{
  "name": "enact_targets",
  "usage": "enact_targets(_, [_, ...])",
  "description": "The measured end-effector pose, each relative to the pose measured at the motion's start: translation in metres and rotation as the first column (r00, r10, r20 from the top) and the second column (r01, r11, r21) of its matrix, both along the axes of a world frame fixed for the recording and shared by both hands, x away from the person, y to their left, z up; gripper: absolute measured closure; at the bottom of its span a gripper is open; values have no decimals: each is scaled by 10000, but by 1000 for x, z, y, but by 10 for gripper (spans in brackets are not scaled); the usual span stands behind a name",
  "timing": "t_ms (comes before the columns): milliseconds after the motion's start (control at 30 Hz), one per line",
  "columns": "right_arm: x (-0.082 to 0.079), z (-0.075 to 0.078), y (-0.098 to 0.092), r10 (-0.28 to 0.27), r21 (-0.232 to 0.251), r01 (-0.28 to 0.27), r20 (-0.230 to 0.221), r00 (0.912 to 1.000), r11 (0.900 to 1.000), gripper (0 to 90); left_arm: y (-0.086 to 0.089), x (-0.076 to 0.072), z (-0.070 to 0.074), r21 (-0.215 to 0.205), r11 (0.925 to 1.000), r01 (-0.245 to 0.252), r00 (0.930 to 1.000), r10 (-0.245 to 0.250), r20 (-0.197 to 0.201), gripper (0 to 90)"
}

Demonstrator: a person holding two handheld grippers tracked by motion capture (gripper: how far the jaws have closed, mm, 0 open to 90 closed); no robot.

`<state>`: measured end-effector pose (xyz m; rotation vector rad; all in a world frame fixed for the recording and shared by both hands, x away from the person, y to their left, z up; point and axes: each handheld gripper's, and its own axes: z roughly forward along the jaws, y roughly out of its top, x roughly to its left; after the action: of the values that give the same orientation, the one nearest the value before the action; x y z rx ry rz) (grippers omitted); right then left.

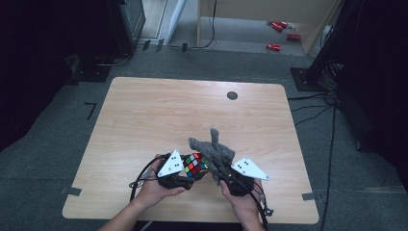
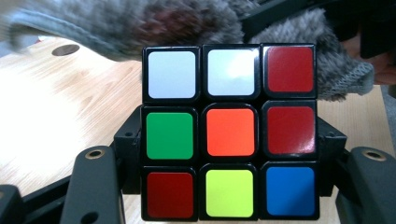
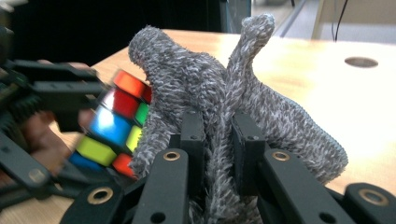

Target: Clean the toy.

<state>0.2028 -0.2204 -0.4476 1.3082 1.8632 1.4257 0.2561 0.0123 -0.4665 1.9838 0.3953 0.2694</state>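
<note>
Grey carpet runs around one pale wooden table (image 1: pixel 144 120), with four red cans (image 1: pixel 280 33) lying on the floor beyond its far edge. On the near half of the table the person works with two grippers. The right gripper (image 3: pixel 219 140) pinches one fuzzy grey cloth (image 1: pixel 214 151) tight between its jaws; the cloth drapes against the cube's right side. The left gripper (image 1: pixel 185 175) grips one puzzle cube (image 2: pixel 231 133) by its sides, held just above the table near the front edge. The left gripper view gives the cube's whole face (two white, four red, one each of green, orange, yellow, blue), which the high view leaves tiny. A single dark round disc (image 1: pixel 232 95) sits near the table's far edge
</note>
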Motion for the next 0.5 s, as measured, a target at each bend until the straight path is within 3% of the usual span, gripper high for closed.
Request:
enact_targets(133, [-8,9,9,419,-208,-410,459,9981,9989,785,-6,-1,-5,293,9995,84,9999,-83,-60,349])
enact_targets(267, [-11,13,11,626,-149,-617,663,9958,9980,781,-5,-3,-3,222,9997,78,9999,-80,75,349])
enact_targets(400, [-2,2,-2,217,31,-217,182,9996,9998,783,10,3,7,-494,9986,-202,9997,209,138,349])
enact_targets(500, [3,-4,-10,439,513,-431,-141,9989,9978,784,23,11,15,-1486,9883,-341,9992,304,-269,349])
